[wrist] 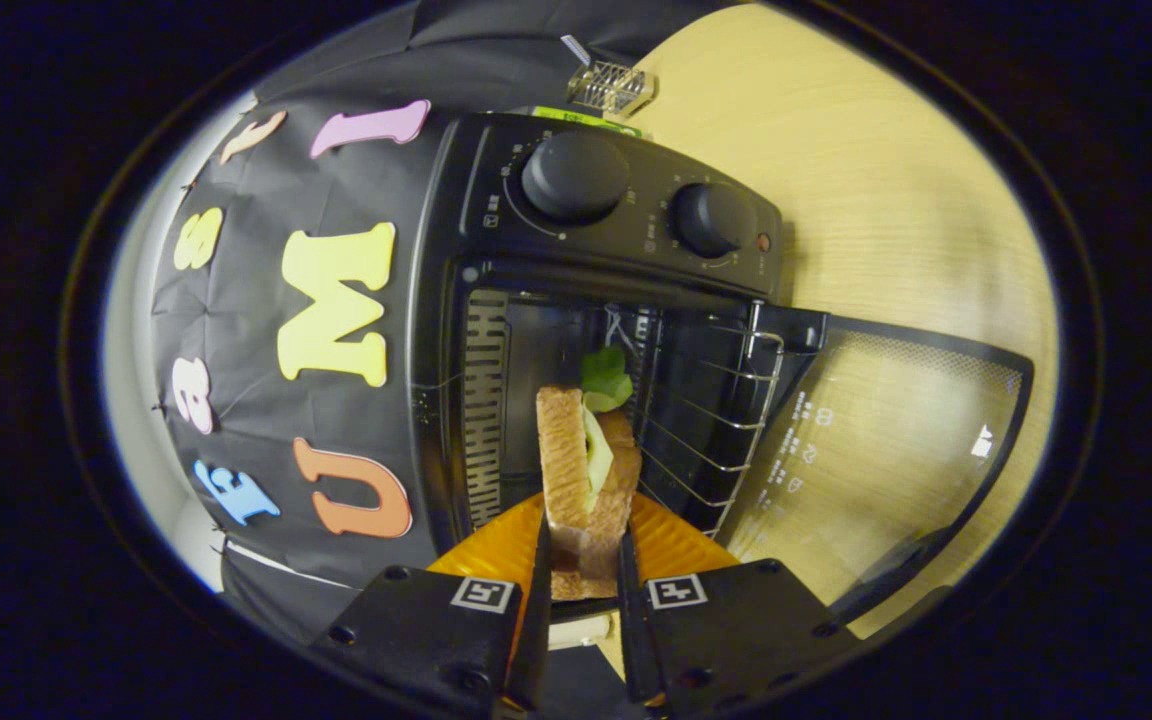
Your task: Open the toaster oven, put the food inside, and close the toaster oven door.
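Wooden tabletop point(886, 200) runs beyond and to one side of the tongs. Toaster oven point(596, 300) sits straight ahead of the tongs, its glass door point(876, 450) swung fully open, wire rack point(706, 420) visible in the cavity, two knobs point(576, 175) on the control panel. Orange plate point(496, 550) lies just ahead of the tongs. Tongs point(584, 560) closed narrow, both fingers pressing the sandwich point(586, 480), which stands on edge between them at the oven mouth, lettuce point(604, 380) sticking out the far end.
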